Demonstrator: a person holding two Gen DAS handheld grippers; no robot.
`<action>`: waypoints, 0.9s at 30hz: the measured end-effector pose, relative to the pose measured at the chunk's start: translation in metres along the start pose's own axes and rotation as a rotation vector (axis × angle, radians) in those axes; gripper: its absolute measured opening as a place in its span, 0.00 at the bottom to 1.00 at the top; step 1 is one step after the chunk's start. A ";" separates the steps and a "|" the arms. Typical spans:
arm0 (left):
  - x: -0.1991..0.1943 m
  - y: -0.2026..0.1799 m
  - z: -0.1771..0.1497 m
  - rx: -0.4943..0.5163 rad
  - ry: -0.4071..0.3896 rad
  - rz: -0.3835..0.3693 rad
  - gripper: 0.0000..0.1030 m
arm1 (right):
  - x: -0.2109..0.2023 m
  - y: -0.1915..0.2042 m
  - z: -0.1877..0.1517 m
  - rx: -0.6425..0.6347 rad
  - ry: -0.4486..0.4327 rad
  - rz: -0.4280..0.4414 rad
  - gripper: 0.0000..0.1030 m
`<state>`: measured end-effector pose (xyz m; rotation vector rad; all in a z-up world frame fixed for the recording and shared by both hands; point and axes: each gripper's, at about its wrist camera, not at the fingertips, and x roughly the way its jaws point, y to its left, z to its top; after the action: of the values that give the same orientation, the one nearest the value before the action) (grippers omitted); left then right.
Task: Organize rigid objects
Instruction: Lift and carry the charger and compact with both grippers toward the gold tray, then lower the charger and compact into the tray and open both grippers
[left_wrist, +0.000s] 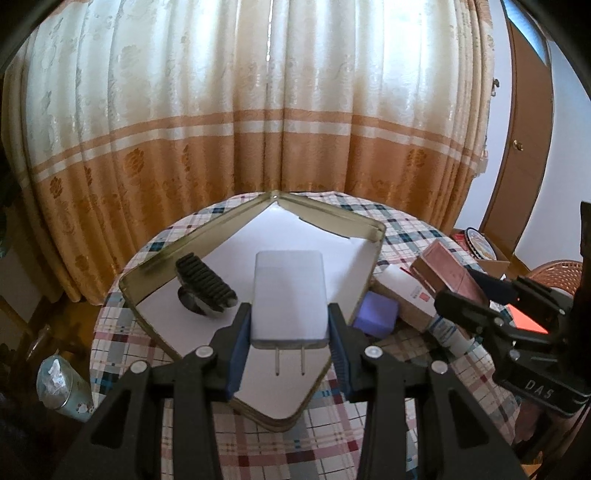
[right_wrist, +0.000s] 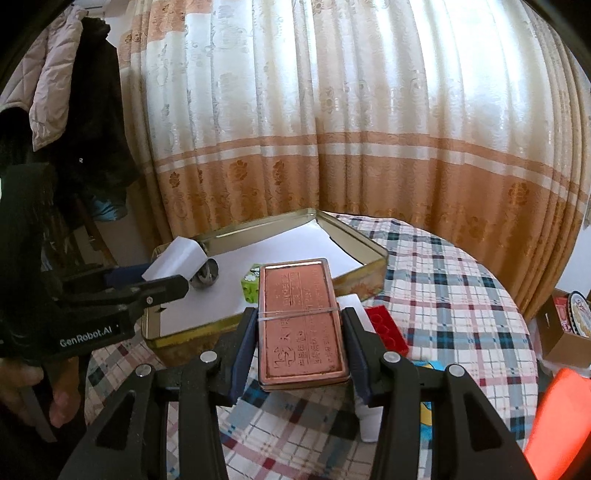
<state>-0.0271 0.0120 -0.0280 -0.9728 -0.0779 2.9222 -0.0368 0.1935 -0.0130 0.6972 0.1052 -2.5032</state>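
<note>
My left gripper is shut on a white plug adapter, prongs toward the camera, held above the open gold tin tray lined with white paper. A black ribbed brush-like object lies in the tray's left part. My right gripper is shut on a copper-coloured flat tin with a rubber band around it, held above the table near the tray. In the right wrist view my left gripper holds the adapter over the tray. A green cube lies in the tray.
The round table has a plaid cloth. A purple block, a white box and a white tube lie right of the tray. A red brick and a white item lie under my right gripper. Curtains hang behind.
</note>
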 end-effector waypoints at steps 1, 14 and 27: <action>0.002 0.001 0.000 -0.001 0.005 0.002 0.38 | 0.002 0.000 0.001 -0.001 0.003 0.003 0.47; 0.024 0.014 0.007 -0.011 0.093 0.014 0.38 | 0.036 -0.002 0.030 -0.028 0.045 0.022 0.47; 0.043 0.026 0.033 -0.028 0.148 0.019 0.38 | 0.086 -0.013 0.059 -0.030 0.112 0.018 0.47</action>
<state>-0.0821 -0.0113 -0.0293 -1.1971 -0.1029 2.8618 -0.1321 0.1513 -0.0061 0.8229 0.1755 -2.4403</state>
